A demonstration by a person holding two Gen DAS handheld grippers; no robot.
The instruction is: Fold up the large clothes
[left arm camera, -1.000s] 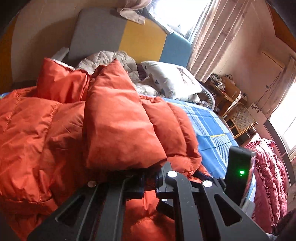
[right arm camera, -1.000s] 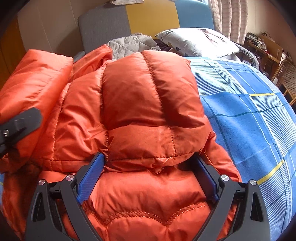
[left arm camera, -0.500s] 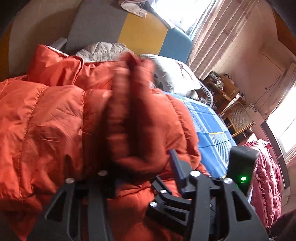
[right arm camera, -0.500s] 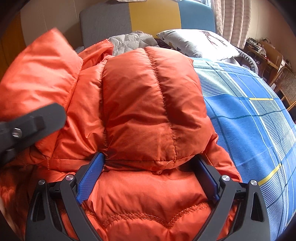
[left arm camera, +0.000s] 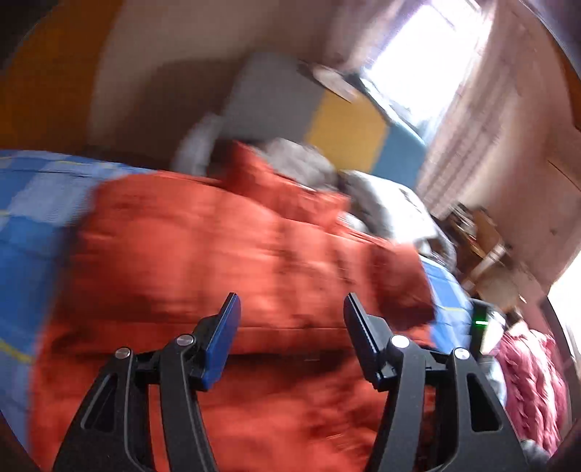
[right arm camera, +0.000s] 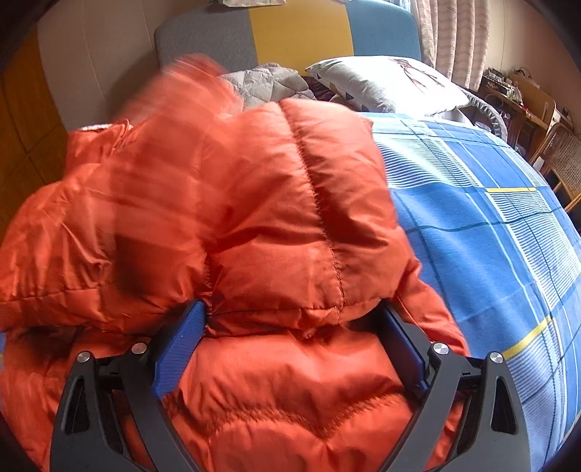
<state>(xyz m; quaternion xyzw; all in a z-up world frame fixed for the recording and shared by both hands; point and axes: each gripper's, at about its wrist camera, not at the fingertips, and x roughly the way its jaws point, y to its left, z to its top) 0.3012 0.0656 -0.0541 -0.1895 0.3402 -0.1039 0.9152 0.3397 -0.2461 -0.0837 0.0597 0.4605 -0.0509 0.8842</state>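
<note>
An orange puffer jacket (right arm camera: 276,218) lies bunched on the blue checked bed (right arm camera: 490,225); it also shows, blurred, in the left wrist view (left arm camera: 225,254). My left gripper (left arm camera: 292,312) is open and empty, just above the jacket. My right gripper (right arm camera: 294,323) stands with its jaws wide apart around a puffy fold of the jacket's hem, the blue pads (right arm camera: 181,341) against its sides. A part of the jacket at the upper left of the right wrist view is blurred with motion.
A white pillow (right arm camera: 388,83) and a grey quilted cover (right arm camera: 265,83) lie at the head of the bed, before a grey, yellow and blue headboard (right arm camera: 301,32). Wooden chairs (right arm camera: 552,145) stand at the right. A pink ruffled cloth (left arm camera: 530,381) lies beside the bed.
My left gripper has let go of the orange sleeve it held, opened, and swung back; the sleeve has dropped onto the jacket. The right gripper has stayed around its fold.
</note>
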